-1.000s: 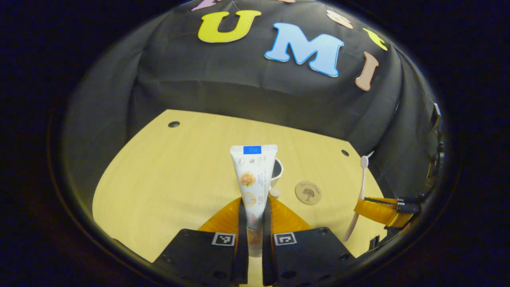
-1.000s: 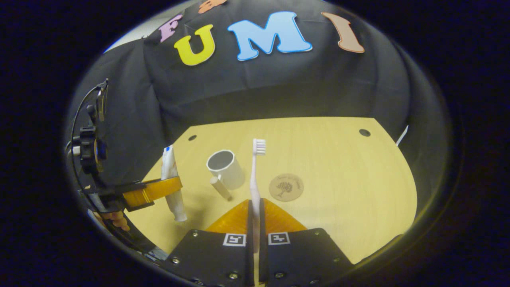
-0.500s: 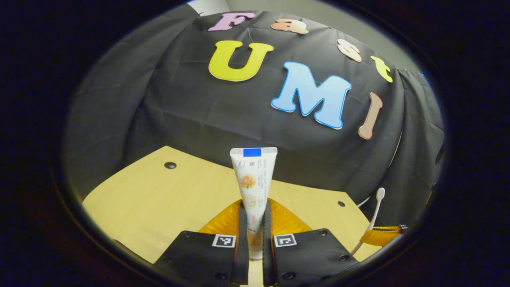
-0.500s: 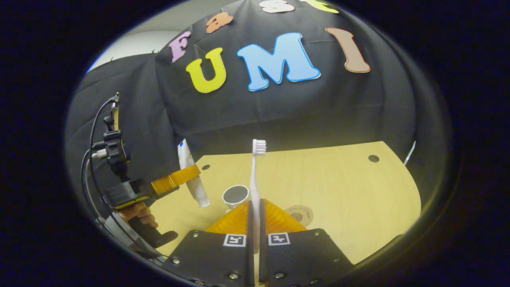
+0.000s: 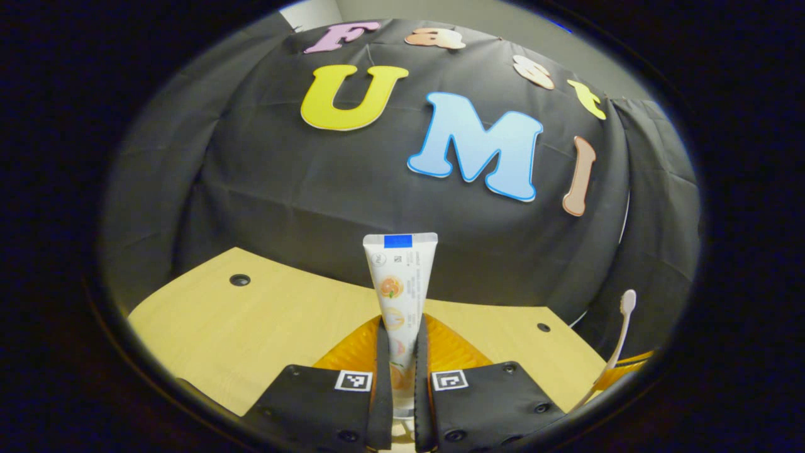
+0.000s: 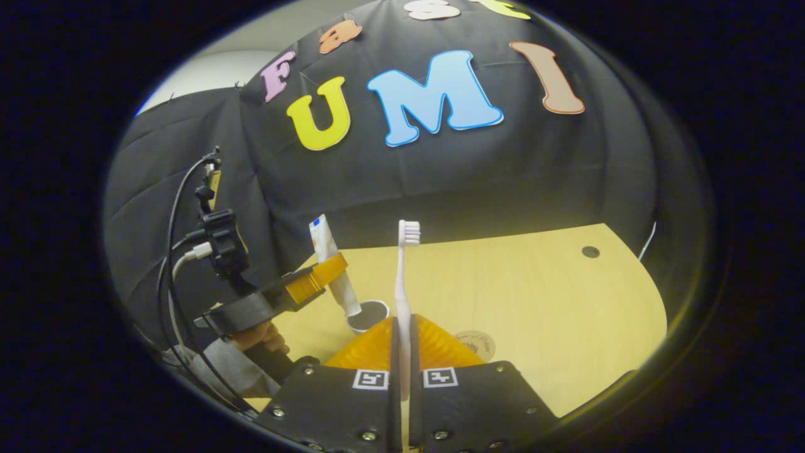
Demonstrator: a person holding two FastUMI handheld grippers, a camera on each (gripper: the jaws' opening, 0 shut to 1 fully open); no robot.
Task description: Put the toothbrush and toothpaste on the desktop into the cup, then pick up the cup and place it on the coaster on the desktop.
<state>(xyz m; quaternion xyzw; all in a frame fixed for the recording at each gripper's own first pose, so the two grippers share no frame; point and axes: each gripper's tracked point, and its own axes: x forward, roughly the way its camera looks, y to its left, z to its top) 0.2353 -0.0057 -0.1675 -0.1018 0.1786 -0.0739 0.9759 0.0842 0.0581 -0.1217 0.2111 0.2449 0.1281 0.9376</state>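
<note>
My left gripper (image 5: 400, 371) is shut on a white toothpaste tube (image 5: 399, 296) that stands upright between its fingers, flat crimped end up. In the right gripper view that left gripper (image 6: 314, 280) holds the toothpaste tube (image 6: 333, 270) tilted, its cap end just above the rim of the white cup (image 6: 369, 313). My right gripper (image 6: 402, 371) is shut on a pale pink toothbrush (image 6: 404, 283), bristles up. The cup sits just behind my right gripper's fingers. The round wooden coaster (image 6: 476, 344) lies on the desk to the right of the cup. The toothbrush (image 5: 617, 343) also appears at the right edge of the left gripper view.
The light wooden desk (image 6: 534, 302) has small round holes near its back corners, one hole (image 6: 590, 251) at the right. A hand and a grey sleeve (image 6: 251, 352) hold the left gripper, with cables (image 6: 188, 251) rising from it. The black cloth wall stands close behind the desk.
The left gripper has carried the toothpaste rightwards, from beside the cup to just over its rim. The right gripper with the toothbrush has stayed nearly still since half a second ago, after both lifted.
</note>
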